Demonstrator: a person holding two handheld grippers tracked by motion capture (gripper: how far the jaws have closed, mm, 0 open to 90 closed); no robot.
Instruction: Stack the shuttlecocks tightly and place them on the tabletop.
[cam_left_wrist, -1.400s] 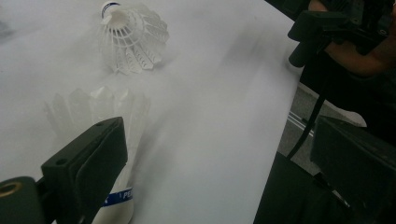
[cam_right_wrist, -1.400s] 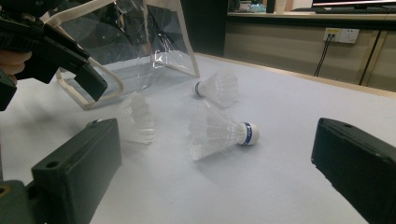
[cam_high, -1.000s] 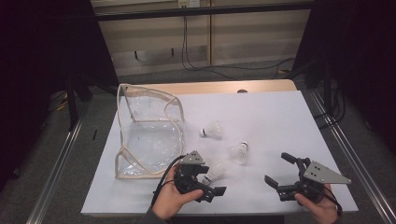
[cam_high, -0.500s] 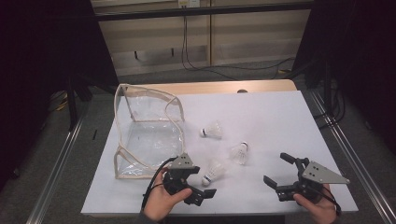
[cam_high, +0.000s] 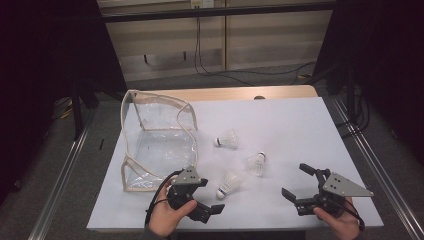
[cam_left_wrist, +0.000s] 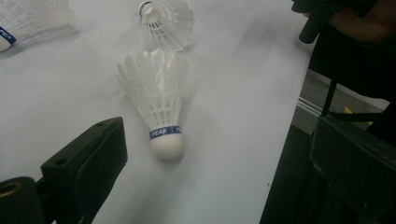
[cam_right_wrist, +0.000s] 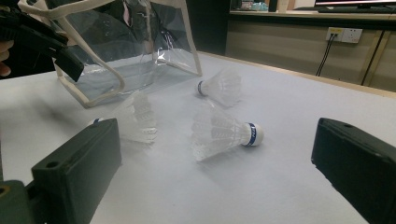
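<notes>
Three white shuttlecocks lie on the white table (cam_high: 300, 130). The nearest shuttlecock (cam_high: 228, 185) (cam_left_wrist: 161, 105) lies just ahead of my left gripper (cam_high: 212, 196) (cam_left_wrist: 219, 163), cork towards it; that gripper is open and holds nothing. A second shuttlecock (cam_high: 256, 163) (cam_right_wrist: 224, 133) lies in front of my right gripper (cam_high: 295, 181) (cam_right_wrist: 215, 163), which is open and empty near the front right edge. The third shuttlecock (cam_high: 227, 140) (cam_right_wrist: 219, 86) rests farther back. A clear plastic bag (cam_high: 155, 145) (cam_right_wrist: 126, 46) with cream trim stands open at the left.
The table's front edge runs close behind both hands. Dark floor and metal rails (cam_high: 60, 175) flank the table. The back right part of the white surface is bare. A wooden strip (cam_high: 250, 93) borders the far edge.
My left gripper has drawn back a little to the left, away from the nearest shuttlecock, still open. The right gripper and the shuttlecocks have hardly moved.
</notes>
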